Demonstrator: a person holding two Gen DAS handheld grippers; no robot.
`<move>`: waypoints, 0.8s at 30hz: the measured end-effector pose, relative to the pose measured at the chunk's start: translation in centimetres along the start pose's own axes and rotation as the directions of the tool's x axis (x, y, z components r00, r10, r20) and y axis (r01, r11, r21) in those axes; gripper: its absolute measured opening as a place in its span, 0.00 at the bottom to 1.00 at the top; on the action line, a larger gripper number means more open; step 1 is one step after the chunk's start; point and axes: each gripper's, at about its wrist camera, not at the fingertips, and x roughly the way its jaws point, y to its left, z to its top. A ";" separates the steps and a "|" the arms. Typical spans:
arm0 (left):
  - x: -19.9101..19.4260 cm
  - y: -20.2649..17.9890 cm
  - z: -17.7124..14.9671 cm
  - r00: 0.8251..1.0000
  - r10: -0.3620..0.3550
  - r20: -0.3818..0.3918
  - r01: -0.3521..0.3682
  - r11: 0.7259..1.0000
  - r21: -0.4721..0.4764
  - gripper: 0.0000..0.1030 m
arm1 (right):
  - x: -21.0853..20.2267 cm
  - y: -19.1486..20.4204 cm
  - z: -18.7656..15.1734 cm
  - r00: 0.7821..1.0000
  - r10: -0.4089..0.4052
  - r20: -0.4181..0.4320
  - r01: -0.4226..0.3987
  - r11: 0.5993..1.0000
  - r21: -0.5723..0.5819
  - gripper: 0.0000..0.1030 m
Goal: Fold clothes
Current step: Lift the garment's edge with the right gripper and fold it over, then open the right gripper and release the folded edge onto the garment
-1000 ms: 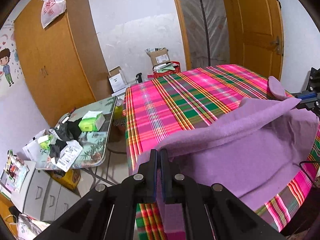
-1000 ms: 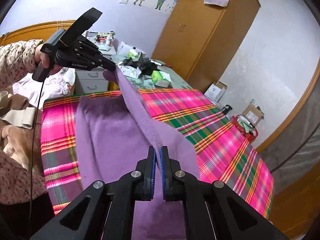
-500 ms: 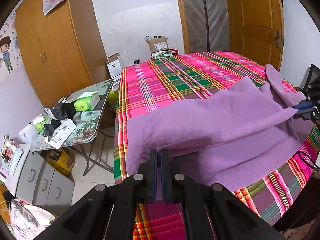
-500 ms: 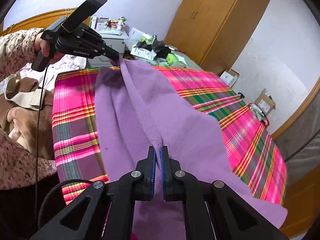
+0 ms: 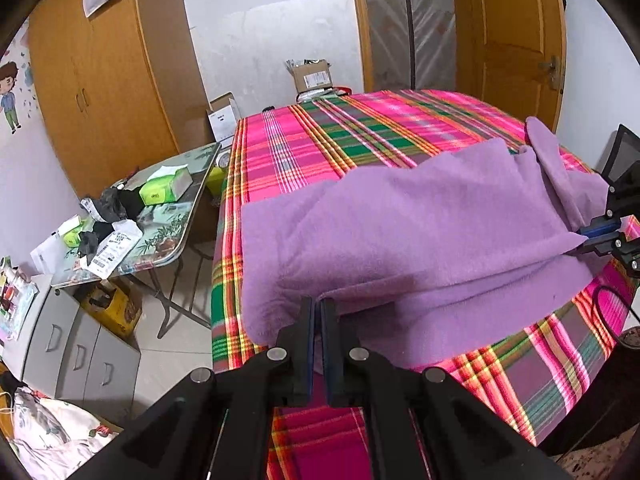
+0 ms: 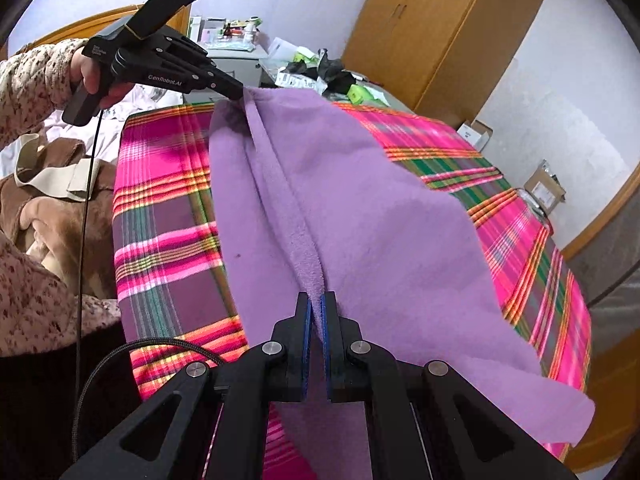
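Purple fleece garment [image 5: 400, 220] stretched lengthwise across the plaid table [image 5: 320, 152], one edge clamped tight between left gripper [image 5: 318, 316] and right gripper [image 6: 316, 312].

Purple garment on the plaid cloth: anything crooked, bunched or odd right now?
Mostly fine. The purple garment is pinched along one edge by the left gripper and right gripper. One narrow flap sticks out at the far end, uneven with the fold. A small dark speck marks the fabric.
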 end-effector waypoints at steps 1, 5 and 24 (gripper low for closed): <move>0.1 0.0 -0.1 1.000 -0.002 -0.005 0.002 1.000 0.000 0.03 | 0.2 0.1 -0.1 1.000 0.002 -0.005 -0.002 1.000 0.000 0.05; 0.4 -0.1 -0.7 1.000 -0.010 -0.014 0.010 1.000 -0.014 0.03 | 0.8 0.5 -0.6 1.000 0.016 -0.019 -0.016 1.000 0.008 0.06; -3.7 0.6 0.0 0.991 -0.106 0.080 0.120 0.975 -0.185 0.04 | -0.2 -0.1 -1.1 0.970 0.243 -0.021 -0.240 0.965 0.110 0.09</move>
